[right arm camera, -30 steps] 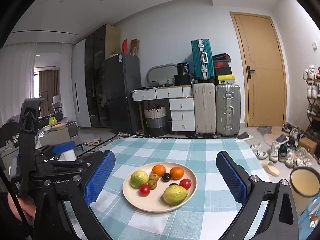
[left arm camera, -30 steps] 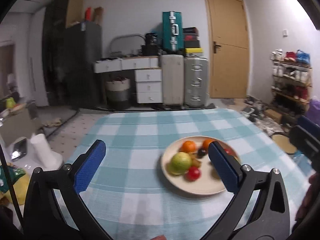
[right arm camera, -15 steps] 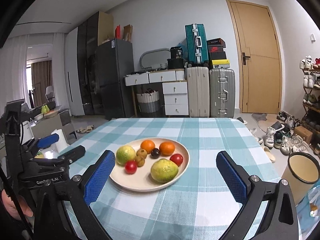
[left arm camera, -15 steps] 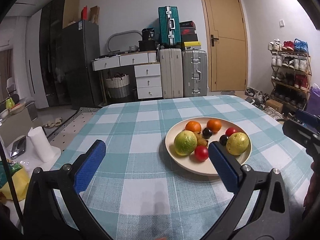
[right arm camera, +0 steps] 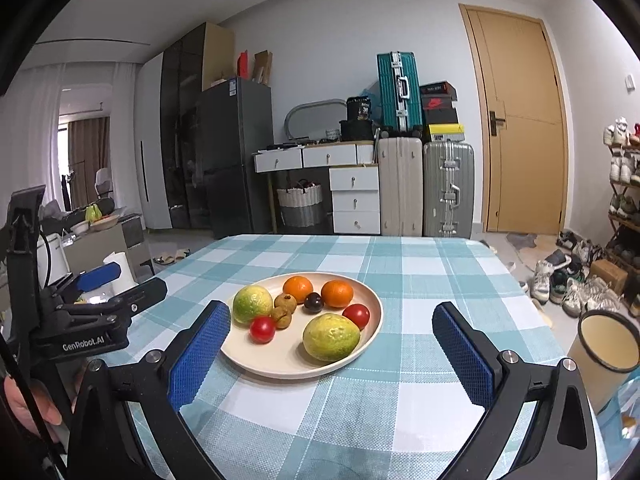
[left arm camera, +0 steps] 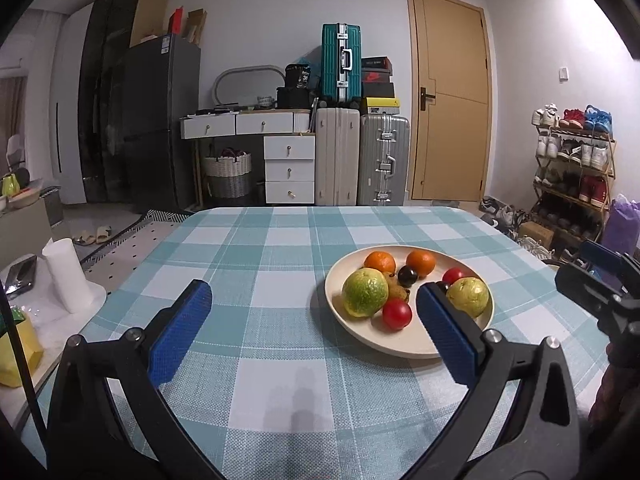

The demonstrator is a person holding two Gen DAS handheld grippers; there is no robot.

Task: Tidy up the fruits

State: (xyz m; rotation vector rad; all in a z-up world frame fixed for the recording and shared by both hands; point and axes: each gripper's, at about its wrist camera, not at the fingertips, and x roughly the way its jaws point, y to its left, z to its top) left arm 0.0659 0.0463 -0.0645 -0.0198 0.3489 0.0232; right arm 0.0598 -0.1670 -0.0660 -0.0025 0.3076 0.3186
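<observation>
A cream plate (right arm camera: 280, 360) of fruit sits on the checked tablecloth (right arm camera: 400, 272). On it are two green-yellow guavas (right arm camera: 330, 337), two oranges (right arm camera: 337, 293), two red tomatoes (right arm camera: 262, 329), a dark plum (right arm camera: 313, 302) and small brown fruits (right arm camera: 285, 303). My right gripper (right arm camera: 332, 350) is open and empty, just short of the plate. My left gripper (left arm camera: 316, 332) is open and empty, left of the plate (left arm camera: 356, 330); its right finger hides part of the rim. The guavas (left arm camera: 365, 297) and oranges (left arm camera: 380, 261) show there too.
The table's far edge faces suitcases (left arm camera: 384, 160), a white drawer unit (left arm camera: 290, 170) and a door (left arm camera: 450, 100). A shoe rack (left arm camera: 572, 168) stands right. A round bin (right arm camera: 608, 344) is beside the table's right edge. A paper roll (left arm camera: 64, 276) stands left, off the table.
Both grippers have tilted and come lower and nearer the table. The plate now looks larger and closer in both views. Both stay open and empty.
</observation>
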